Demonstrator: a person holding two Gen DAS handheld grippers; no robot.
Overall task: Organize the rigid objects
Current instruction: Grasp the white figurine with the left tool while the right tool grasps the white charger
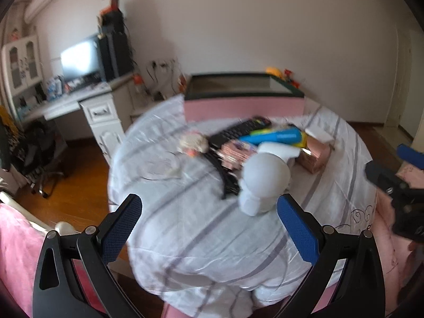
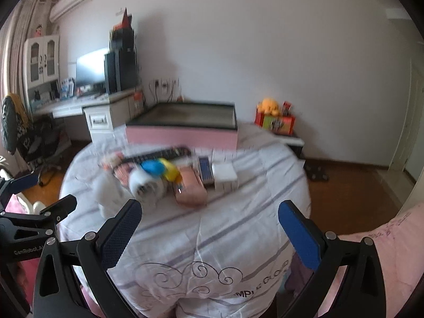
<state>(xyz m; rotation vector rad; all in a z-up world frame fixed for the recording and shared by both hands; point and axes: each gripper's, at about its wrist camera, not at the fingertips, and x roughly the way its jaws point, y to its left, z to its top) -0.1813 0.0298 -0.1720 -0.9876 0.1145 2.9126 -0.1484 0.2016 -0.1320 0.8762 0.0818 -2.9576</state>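
Observation:
A pile of objects lies on a white striped quilt [image 1: 201, 228]: a white round device [image 1: 265, 182], a blue and yellow tube [image 1: 275, 136], a black remote [image 1: 238, 129], a pink box [image 1: 315, 156], a small white box [image 2: 224, 172] and a phone-like slab [image 2: 206, 171]. A pink tray with a dark rim [image 1: 243, 94] stands behind them. My left gripper [image 1: 209, 228] is open and empty, just in front of the white device. My right gripper [image 2: 209, 233] is open and empty, short of the pile [image 2: 164, 177]. The frames are blurred.
A white desk with a monitor [image 1: 79, 63] and a black chair [image 1: 34, 153] stand at the left. A red box with a yellow plush toy [image 2: 273, 116] sits at the back right. Wooden floor [image 2: 357, 185] surrounds the quilt. Pink bedding [image 1: 16, 238] lies at the near edges.

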